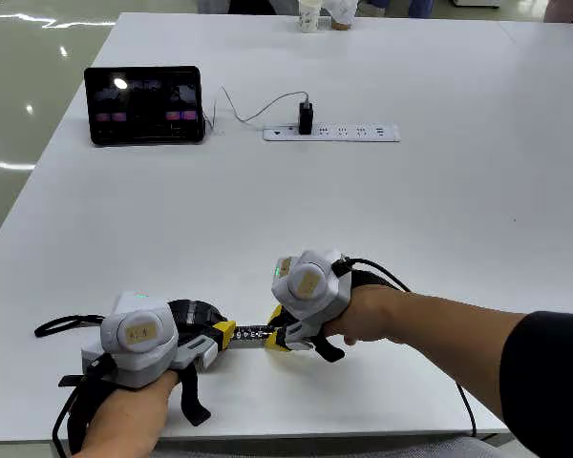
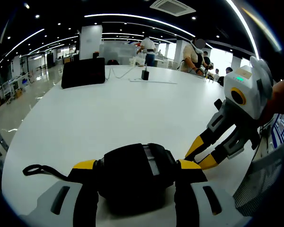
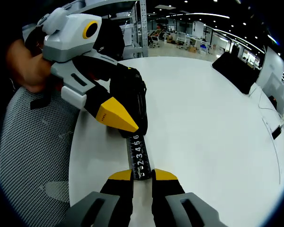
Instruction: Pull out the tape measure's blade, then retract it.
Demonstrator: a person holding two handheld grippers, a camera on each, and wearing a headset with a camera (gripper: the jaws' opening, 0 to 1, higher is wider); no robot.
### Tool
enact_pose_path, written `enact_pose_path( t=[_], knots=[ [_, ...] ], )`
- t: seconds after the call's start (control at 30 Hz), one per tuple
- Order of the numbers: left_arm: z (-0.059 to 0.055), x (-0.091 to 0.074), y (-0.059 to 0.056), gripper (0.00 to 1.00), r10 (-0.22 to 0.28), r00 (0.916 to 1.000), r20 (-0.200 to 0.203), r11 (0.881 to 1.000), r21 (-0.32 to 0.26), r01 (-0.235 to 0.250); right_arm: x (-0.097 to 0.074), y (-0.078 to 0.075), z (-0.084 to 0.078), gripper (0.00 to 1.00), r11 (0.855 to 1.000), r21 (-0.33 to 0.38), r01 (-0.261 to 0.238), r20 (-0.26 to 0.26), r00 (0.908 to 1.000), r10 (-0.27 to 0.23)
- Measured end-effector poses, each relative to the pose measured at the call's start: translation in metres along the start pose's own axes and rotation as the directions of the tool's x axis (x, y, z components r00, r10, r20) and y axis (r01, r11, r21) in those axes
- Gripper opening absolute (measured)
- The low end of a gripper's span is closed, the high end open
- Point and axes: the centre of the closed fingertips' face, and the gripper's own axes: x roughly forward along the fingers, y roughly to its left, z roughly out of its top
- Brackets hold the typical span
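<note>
A black tape measure (image 2: 135, 175) sits between the yellow-tipped jaws of my left gripper (image 2: 137, 165), which is shut on its case; its wrist strap (image 2: 40, 170) trails to the left. In the head view the case (image 1: 193, 317) rests near the table's front edge with my left gripper (image 1: 220, 336) around it. A short length of black blade with white numbers (image 3: 137, 156) runs from the case (image 3: 130, 97) to my right gripper (image 3: 142, 176), which is shut on the blade's end. In the head view the blade (image 1: 251, 334) spans the small gap to my right gripper (image 1: 279, 336).
A dark tablet (image 1: 144, 104) stands at the back left, beside a white power strip (image 1: 331, 133) with a black charger plugged in. A cup (image 1: 309, 15) sits at the far edge. A mesh chair (image 3: 33, 156) is below the near table edge. People stand in the room beyond.
</note>
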Motion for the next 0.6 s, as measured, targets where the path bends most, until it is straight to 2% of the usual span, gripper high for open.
enact_pose_path(
  t=[0.6],
  knots=[
    [0.0001,-0.0007,-0.0001,0.60,0.001,1.0000,0.000,1.000,0.000,-0.001,0.0051,0.0018,0.0065,0.11,1.000,-0.004,0.001,0.012,0.9999,-0.001]
  ],
)
